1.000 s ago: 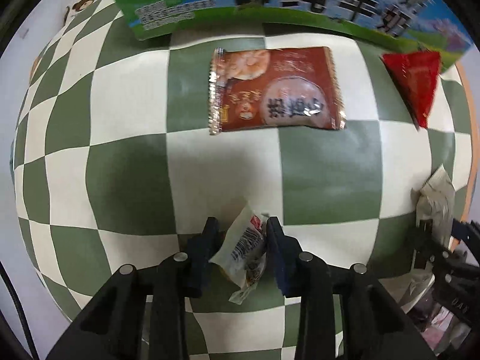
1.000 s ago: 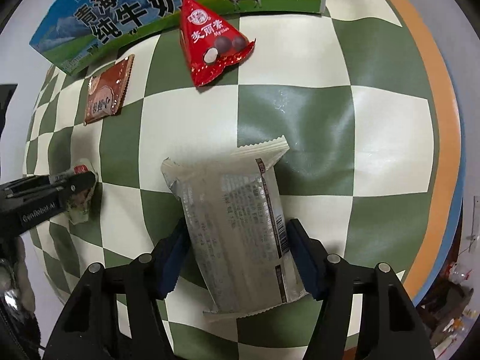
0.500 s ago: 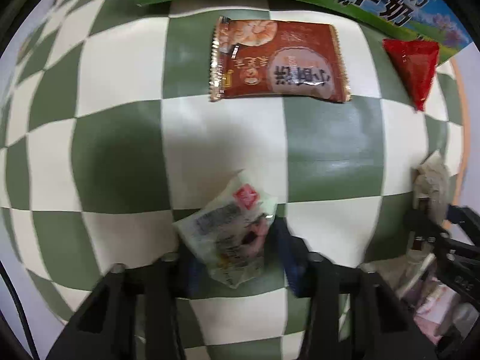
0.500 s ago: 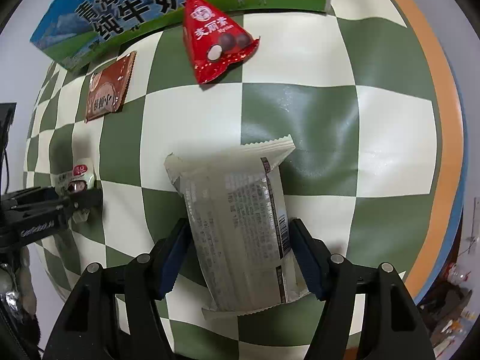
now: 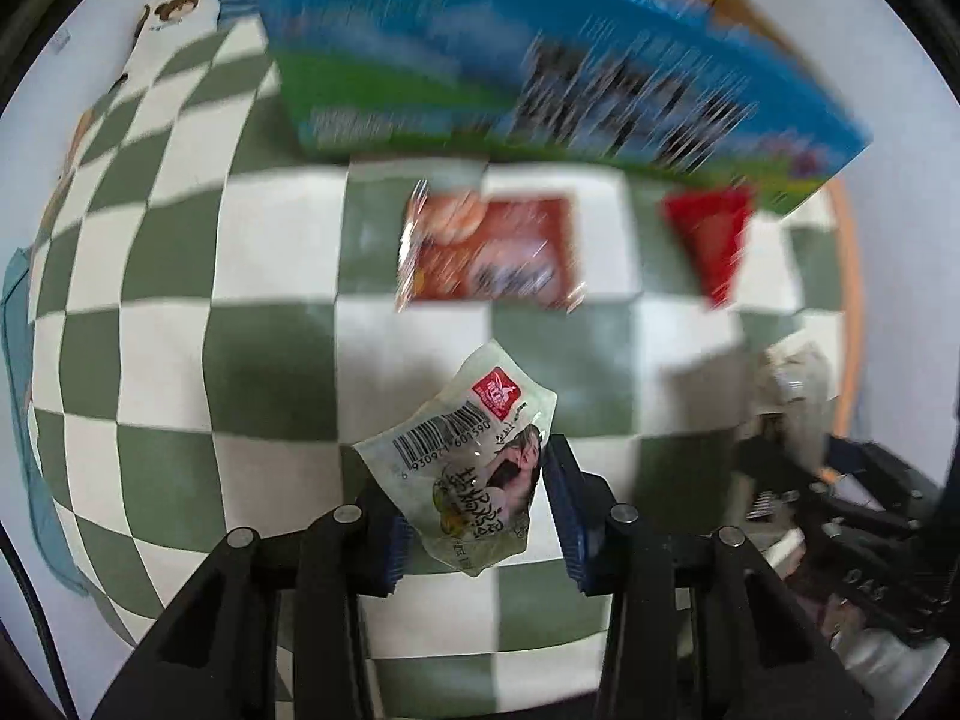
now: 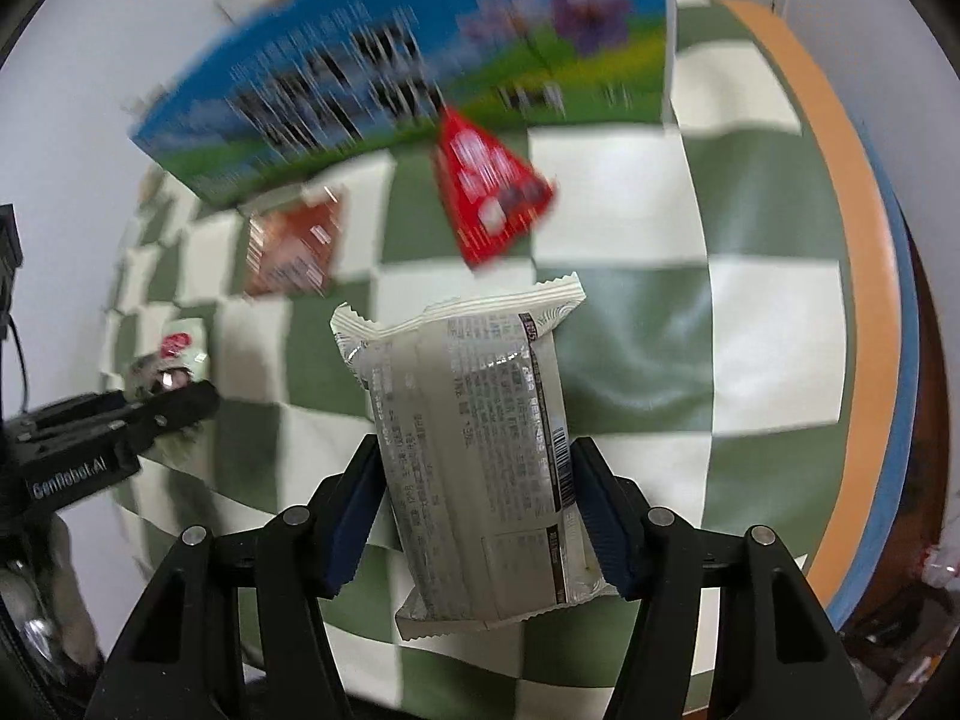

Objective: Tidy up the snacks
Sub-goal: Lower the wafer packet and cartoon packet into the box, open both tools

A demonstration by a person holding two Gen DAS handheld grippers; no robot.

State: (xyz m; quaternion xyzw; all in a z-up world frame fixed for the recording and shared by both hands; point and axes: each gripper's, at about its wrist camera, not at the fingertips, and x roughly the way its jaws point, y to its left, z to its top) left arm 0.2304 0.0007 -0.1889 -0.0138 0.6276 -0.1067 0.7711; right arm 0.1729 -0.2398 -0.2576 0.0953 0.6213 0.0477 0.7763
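Note:
My left gripper is shut on a small clear snack packet with a barcode and red logo, held above the checkered cloth. My right gripper is shut on a long silver-white snack pack, also lifted off the cloth. In the right wrist view the left gripper shows at the left with its packet. A brown-red flat snack bag and a red triangular snack lie on the cloth in front of the blue-green milk carton box.
The green-and-white checkered tablecloth covers a table with an orange rim on the right. The milk box also stands at the back in the right wrist view. A white wall lies behind it.
Both grippers have lifted with their packets and tilted up towards the milk box, so the scene is blurred. The small packet has turned flat between the left fingers.

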